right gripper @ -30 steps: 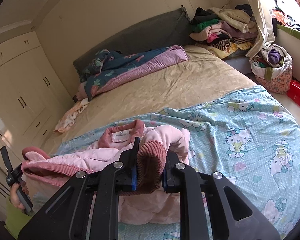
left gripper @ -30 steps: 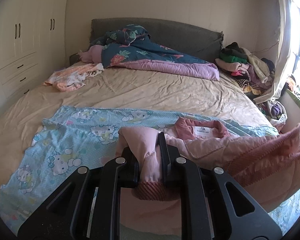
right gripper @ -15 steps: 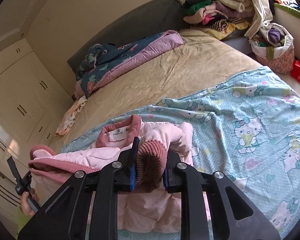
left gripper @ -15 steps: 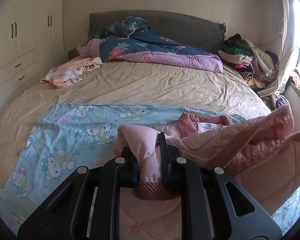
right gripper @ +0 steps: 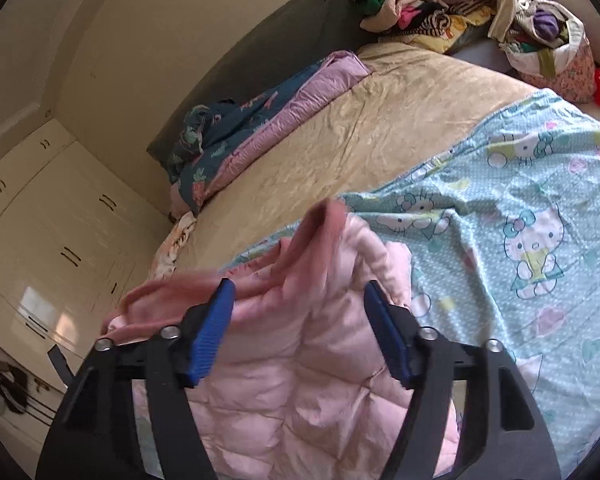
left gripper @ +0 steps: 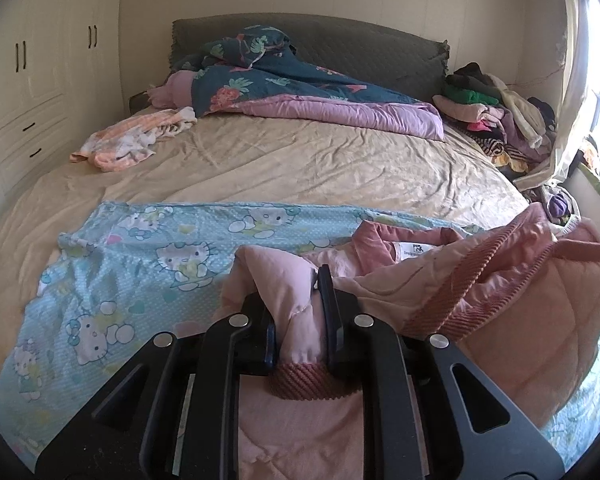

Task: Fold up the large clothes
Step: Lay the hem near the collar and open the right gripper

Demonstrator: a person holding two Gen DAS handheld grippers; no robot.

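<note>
Left wrist view: we see the left tool (left gripper: 298,316) nearly closed, its pads clamped on a sleeve end of the pale pink quilted jacket with darker pink ribbed cuffs and collar (left gripper: 500,320). The ribbed cuff bulges out below the pads, so the grip sits just above the cuff seam. The jacket lies partly on the light blue cartoon-cat print sheet (left gripper: 148,264) spread over the near end of the bed with the tan wrinkled cover (left gripper: 300,164), collar and label facing up, its right portion raised in a loose fold.

Right wrist view: the jaws of the right tool (right gripper: 300,328) are opening — the blue pads stand wide apart, with the quilted fabric between and below them but not pressed by either pad. The jacket's upper edge is blurred here.

Handling, as we judge it: the jacket is soft, padded and light, yet bulky; it will slump and spring back rather than hold a crease. We recommend gripping at ribbed cuffs, hem or collar — denser, less slippery than the smooth quilted shell, which may slide out of a shallow pinch.
</note>
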